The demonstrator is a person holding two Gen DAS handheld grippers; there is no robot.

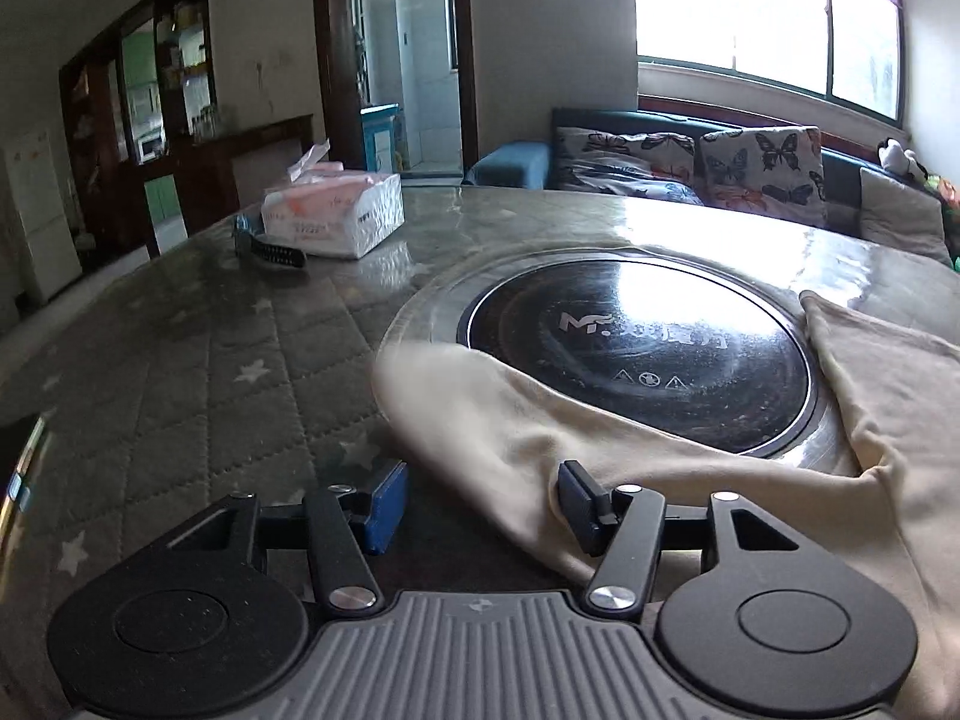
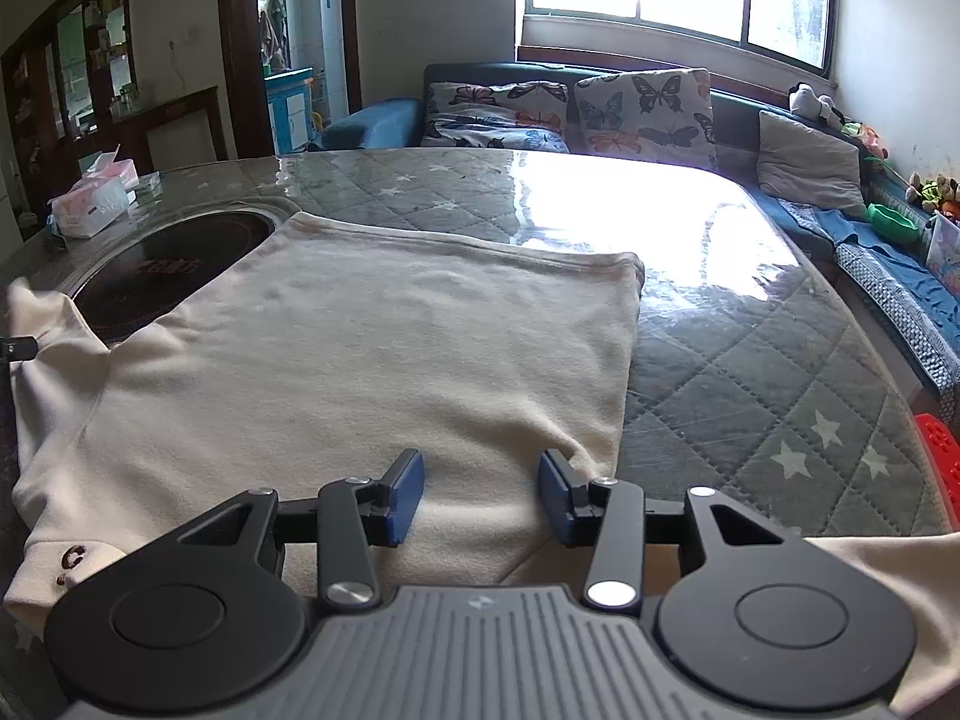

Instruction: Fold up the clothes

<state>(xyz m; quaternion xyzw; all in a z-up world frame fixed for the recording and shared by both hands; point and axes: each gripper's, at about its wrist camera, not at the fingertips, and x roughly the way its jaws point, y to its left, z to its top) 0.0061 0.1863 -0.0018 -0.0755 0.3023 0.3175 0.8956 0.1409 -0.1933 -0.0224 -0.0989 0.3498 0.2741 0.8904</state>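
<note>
A cream long-sleeved shirt [image 2: 360, 348] lies flat on the quilted table, hem at the far side. Its left sleeve [image 1: 516, 420] spreads over the edge of a round black cooktop [image 1: 636, 354]. My left gripper [image 1: 480, 504] is open just above the table, its jaws either side of the sleeve's near edge, the right finger [image 1: 579, 504] on the cloth. My right gripper [image 2: 480, 492] is open low over the shirt's near right part, both blue pads [image 2: 405, 498] over cloth. The shirt's right sleeve [image 2: 870, 576] runs off under the gripper body.
A tissue box [image 1: 333, 216] and a black watch [image 1: 270, 252] sit at the table's far left. A sofa with butterfly cushions [image 2: 570, 108] stands behind the table. A red object [image 2: 936, 450] lies at the table's right edge. The grey star-patterned cover [image 2: 780, 396] is glossy.
</note>
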